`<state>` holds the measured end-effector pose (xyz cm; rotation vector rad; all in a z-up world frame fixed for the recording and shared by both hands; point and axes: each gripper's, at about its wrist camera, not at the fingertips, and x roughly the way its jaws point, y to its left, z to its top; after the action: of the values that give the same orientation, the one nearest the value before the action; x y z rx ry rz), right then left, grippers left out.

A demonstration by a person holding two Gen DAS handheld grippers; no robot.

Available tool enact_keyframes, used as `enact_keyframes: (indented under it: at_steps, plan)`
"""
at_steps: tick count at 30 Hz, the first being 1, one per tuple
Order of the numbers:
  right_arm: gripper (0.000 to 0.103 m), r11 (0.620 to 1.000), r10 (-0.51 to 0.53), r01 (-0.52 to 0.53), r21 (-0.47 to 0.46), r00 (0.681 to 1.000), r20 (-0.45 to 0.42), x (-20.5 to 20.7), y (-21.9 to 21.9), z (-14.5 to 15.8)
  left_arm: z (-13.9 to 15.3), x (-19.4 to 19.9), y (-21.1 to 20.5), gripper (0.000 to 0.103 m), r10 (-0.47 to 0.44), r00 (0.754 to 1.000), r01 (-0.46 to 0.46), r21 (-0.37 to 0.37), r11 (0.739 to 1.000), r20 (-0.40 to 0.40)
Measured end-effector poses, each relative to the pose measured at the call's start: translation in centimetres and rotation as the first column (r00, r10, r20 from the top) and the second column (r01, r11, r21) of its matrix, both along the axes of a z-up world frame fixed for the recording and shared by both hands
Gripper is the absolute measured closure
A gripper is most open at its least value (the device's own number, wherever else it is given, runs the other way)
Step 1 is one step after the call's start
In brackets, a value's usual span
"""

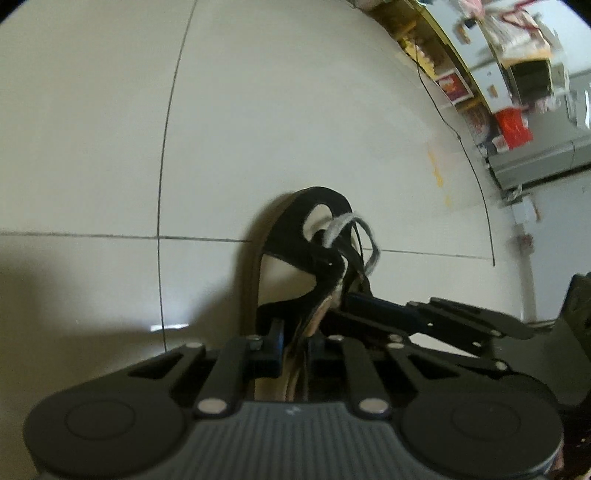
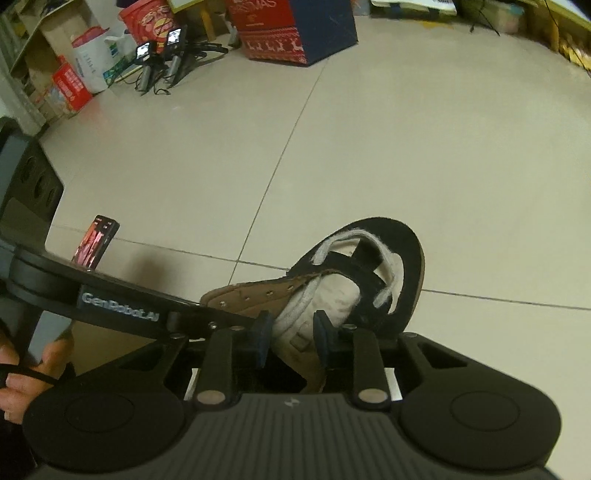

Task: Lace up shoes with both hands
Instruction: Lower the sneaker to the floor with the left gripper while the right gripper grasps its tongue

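A black suede shoe (image 1: 295,236) with white fleece lining and a brown sole lies on the tiled floor, and is also seen in the right wrist view (image 2: 402,251). A grey-white lace (image 1: 341,225) loops loose over its straps. My left gripper (image 1: 295,349) is shut on the shoe's brown eyelet flap (image 2: 258,291); it enters the right wrist view from the left (image 2: 221,319). My right gripper (image 2: 291,338) is closed around the white padded tongue (image 2: 332,295). In the left wrist view it reaches in from the right (image 1: 351,301), touching the shoe's side.
A phone (image 2: 96,242) stands on the floor left of the shoe. A red and blue box (image 2: 295,29), cartons and camera gear (image 2: 162,55) line the far wall. A thin black cable (image 1: 476,177) runs over the tiles. A hand (image 2: 22,369) holds the left gripper's handle.
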<state>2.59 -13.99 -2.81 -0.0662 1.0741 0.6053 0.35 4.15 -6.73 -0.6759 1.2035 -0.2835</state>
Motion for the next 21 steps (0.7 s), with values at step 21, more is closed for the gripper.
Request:
enact_keyframes:
  at_steps: [21]
  plan:
    - [0.100, 0.995, 0.074, -0.071, -0.065, 0.996, 0.045, 0.4, 0.4, -1.2, -0.1, -0.1, -0.2, 0.091, 0.030, 0.999, -0.031, -0.019, 0.999, -0.013]
